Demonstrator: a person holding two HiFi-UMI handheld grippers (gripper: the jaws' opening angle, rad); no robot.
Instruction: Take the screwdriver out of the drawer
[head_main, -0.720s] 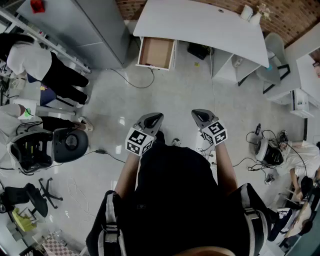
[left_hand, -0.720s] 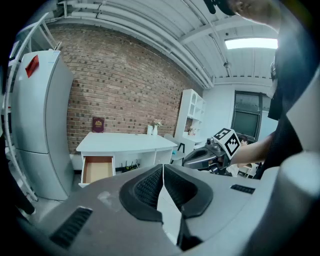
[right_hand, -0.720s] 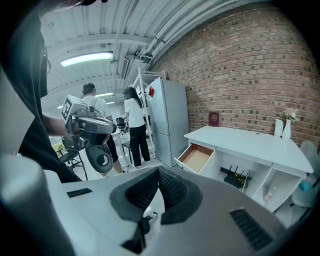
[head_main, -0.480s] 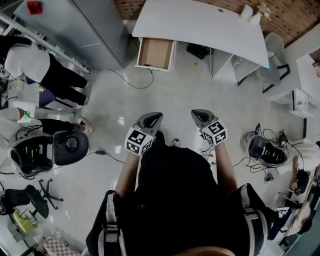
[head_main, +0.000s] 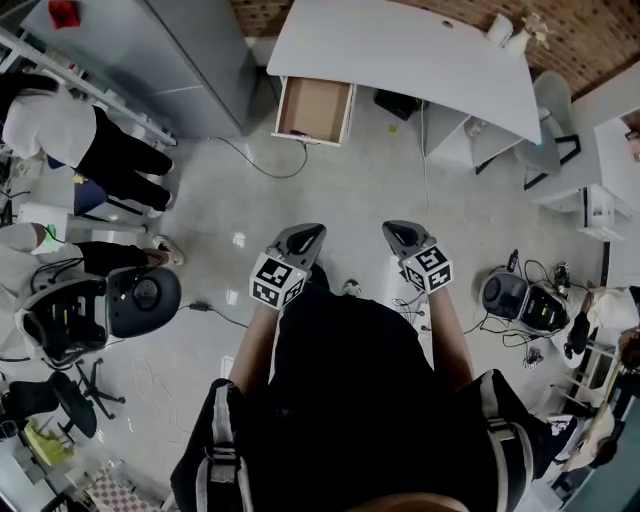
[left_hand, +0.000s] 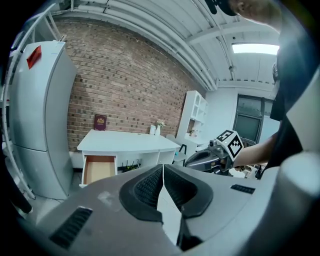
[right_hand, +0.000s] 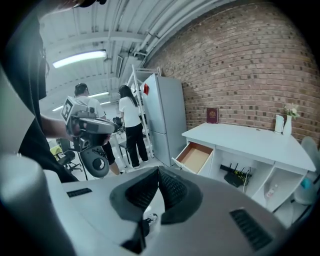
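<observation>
A white desk (head_main: 400, 50) stands against the brick wall, its left drawer (head_main: 312, 108) pulled out. The drawer (left_hand: 98, 169) shows a bare brown bottom; no screwdriver is visible in any view. My left gripper (head_main: 318, 232) and right gripper (head_main: 388, 229) are held side by side in front of my body, well short of the desk. Both are shut with nothing between the jaws. The right gripper view shows the open drawer (right_hand: 195, 155) from the right side, and the left gripper (right_hand: 87, 125) beside me.
A grey refrigerator (head_main: 165, 60) stands left of the desk. People (head_main: 85, 135) stand at the left by a shelf. Black office chairs (head_main: 140, 295) and cables lie on the floor at left and right. A cable (head_main: 265, 165) runs across the floor before the drawer.
The view has shifted slightly toward the desk. A black chair at the far right has rolled left. Both grippers keep their pose.
</observation>
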